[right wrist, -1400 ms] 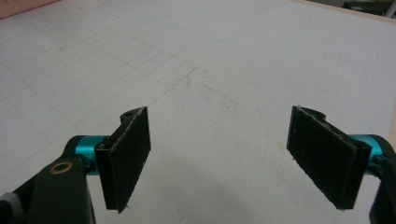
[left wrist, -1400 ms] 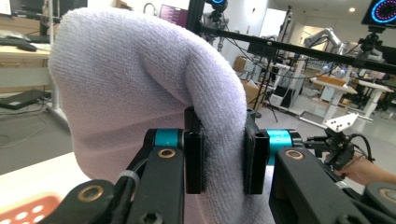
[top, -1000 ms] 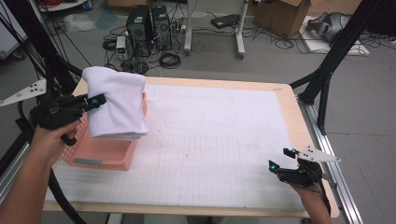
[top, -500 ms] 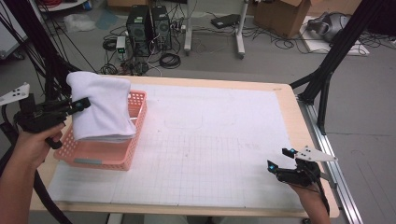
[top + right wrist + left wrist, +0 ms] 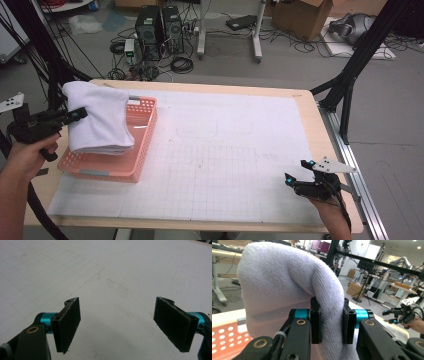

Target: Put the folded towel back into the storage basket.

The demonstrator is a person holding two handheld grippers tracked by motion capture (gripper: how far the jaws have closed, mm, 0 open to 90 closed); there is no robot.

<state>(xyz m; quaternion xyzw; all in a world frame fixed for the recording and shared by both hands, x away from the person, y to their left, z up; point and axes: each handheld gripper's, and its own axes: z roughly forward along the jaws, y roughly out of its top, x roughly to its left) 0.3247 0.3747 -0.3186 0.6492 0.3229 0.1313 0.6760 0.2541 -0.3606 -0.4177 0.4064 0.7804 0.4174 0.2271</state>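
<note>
A folded white towel [image 5: 98,118] hangs over the pink plastic basket [image 5: 141,133] at the table's left side. My left gripper [image 5: 75,114] is shut on the towel's edge and holds it up. In the left gripper view the towel [image 5: 287,290] drapes over the two black pads [image 5: 315,322], which pinch a fold of it; the basket's perforated rim [image 5: 224,336] shows below left. My right gripper [image 5: 297,172] rests low near the table's front right corner, open, with nothing between its pads [image 5: 70,320] above the white grid mat [image 5: 112,277].
The white grid mat [image 5: 225,150] covers most of the wooden table [image 5: 305,100]. Black frame legs [image 5: 350,75] stand at the right, and computers, cables and cardboard boxes lie on the floor behind the table. The other hand's gripper [image 5: 403,312] shows far off in the left gripper view.
My left gripper has carried the towel leftward and lower over the basket. The right gripper has stayed in place, open.
</note>
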